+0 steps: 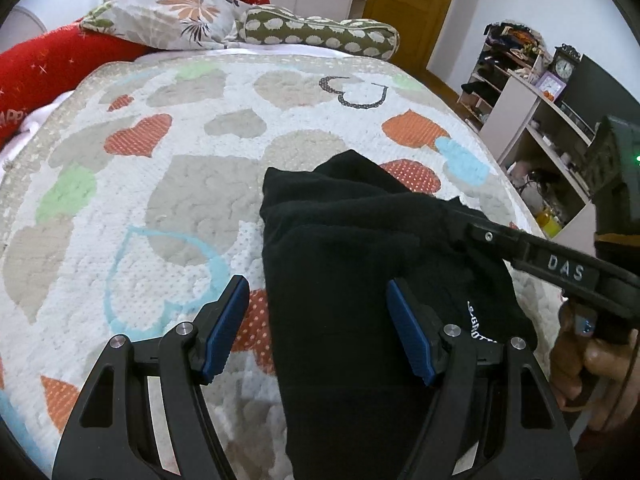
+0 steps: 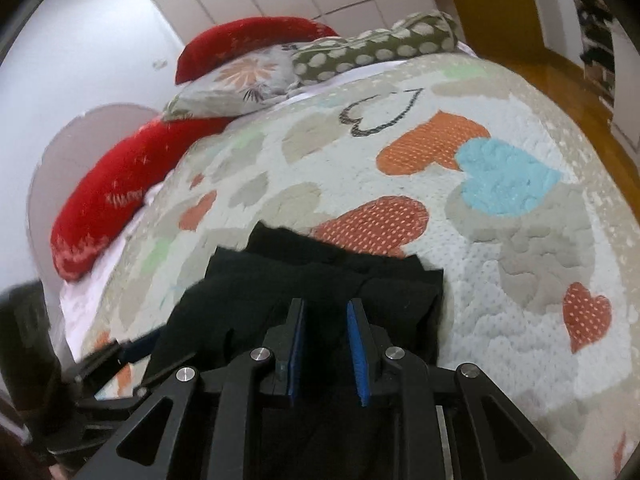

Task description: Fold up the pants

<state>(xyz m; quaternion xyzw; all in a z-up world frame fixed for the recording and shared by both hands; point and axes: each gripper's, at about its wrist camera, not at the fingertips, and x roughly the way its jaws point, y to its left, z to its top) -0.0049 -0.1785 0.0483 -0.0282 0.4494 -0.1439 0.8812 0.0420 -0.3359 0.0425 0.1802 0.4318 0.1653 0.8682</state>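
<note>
Left fingers [image 1: 222,320] gape over black pants [image 1: 352,240]; right fingers [image 2: 298,344], marked DAS, pinch them.

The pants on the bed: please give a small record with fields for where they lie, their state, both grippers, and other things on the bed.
pants: black pants, bunched in layers, white lettering near one edge
surface: heart-patterned quilt on the bed
left gripper: jaws wide open, over the left edge of the pants, nothing pinched
right gripper: jaws narrowed over the pants; whether cloth is pinched cannot be told
at the head of the bed: floral pillow, dotted pillow, red cushion
</note>
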